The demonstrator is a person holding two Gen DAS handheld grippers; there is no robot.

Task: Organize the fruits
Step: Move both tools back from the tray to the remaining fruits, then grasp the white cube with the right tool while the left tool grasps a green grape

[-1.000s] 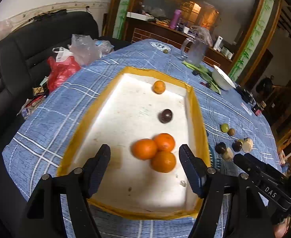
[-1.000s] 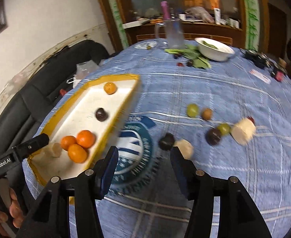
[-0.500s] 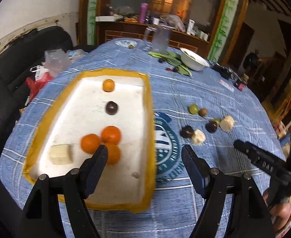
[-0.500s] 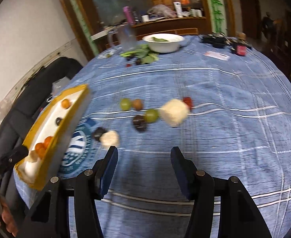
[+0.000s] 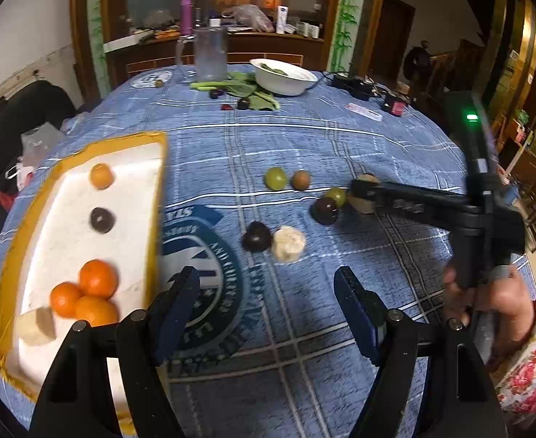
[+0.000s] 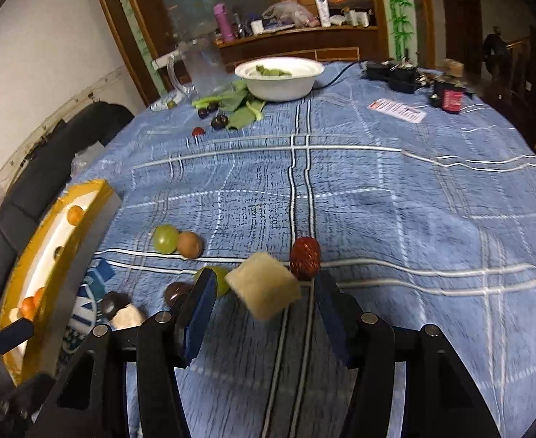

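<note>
While our right gripper (image 6: 264,314) gapes around the pale chunk (image 6: 262,290) at lower centre — unpinched — we next squeeze; left gripper (image 5: 264,304) open, empty.

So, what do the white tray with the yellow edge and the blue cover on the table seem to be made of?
The tray: probably foam, matte white with thick, soft-looking walls; the yellow rim looks like tape, though that is uncertain. The cover: woven cloth, matte, with printed check lines and wrinkles.
</note>
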